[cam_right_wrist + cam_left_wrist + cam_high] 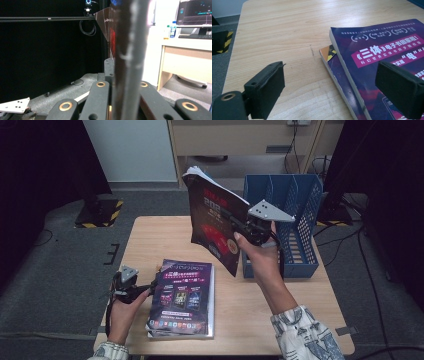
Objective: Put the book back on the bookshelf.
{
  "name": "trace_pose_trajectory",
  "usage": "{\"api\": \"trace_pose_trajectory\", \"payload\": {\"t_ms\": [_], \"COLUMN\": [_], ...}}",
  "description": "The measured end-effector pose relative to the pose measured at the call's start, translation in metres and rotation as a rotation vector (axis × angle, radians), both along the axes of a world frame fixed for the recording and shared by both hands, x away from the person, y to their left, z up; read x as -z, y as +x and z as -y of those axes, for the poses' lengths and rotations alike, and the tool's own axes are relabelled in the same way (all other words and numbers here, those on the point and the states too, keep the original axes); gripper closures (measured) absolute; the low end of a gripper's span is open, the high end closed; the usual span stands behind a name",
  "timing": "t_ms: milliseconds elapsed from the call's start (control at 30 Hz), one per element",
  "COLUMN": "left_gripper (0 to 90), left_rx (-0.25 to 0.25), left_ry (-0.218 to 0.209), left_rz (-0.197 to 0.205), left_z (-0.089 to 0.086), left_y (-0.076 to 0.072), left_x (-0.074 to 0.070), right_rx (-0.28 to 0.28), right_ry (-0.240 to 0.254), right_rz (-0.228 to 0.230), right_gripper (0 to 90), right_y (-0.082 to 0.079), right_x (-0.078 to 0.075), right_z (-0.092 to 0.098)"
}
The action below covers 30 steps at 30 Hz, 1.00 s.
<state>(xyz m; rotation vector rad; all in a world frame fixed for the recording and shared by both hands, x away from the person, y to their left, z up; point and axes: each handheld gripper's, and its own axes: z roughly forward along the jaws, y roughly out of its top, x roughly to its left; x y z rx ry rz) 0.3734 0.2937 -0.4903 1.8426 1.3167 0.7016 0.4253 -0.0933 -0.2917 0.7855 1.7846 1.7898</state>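
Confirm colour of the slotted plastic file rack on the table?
Blue slotted plastic file rack; clearest in the high view.

Grey carpet [65,265], wooden table [150,240], perhaps dark curtains [30,170].

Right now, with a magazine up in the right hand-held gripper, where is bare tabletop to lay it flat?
Bare wood: the far left of the table, beyond the magazine stack; and the near strip between that stack and the blue file rack. Crowded: the near-left edge, where the left hand-held gripper sits beside the stack, and the right side under the rack.
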Motion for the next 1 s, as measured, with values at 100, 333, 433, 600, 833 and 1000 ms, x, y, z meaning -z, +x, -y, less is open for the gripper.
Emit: {"api": "trace_pose_trajectory", "payload": {"t_ms": [100, 333, 433, 600, 833, 1000], "left_gripper": [8.6, 8.9, 9.0, 9.1, 9.2, 9.2], "left_rx": [0.003, -0.005, -0.009, -0.011, -0.012, -0.012], "left_ry": [0.004, 0.011, 0.013, 0.016, 0.019, 0.021], "left_rz": [-0.001, -0.005, -0.006, -0.009, -0.007, -0.007], "left_z": [0.000, 0.000, -0.001, -0.001, 0.000, 0.000], "left_y": [0.000, 0.000, 0.000, 0.000, 0.001, 0.001], "left_x": [0.000, 0.001, 0.000, 0.001, 0.001, 0.001], "right_rx": [0.009, 0.031, 0.034, 0.040, 0.056, 0.075], "right_ry": [-0.003, 0.008, 0.015, 0.018, 0.001, 0.003], "right_rz": [0.008, 0.006, 0.003, 0.000, -0.015, -0.033], "right_gripper": [87.1, 87.1, 87.1, 87.1, 87.1, 87.1], "right_y": [0.000, 0.004, 0.004, 0.002, 0.001, 0.001], "right_x": [-0.006, -0.015, -0.017, -0.017, -0.010, -0.007], "right_z": [-0.002, 0.001, 0.005, 0.014, 0.030, 0.042]}}
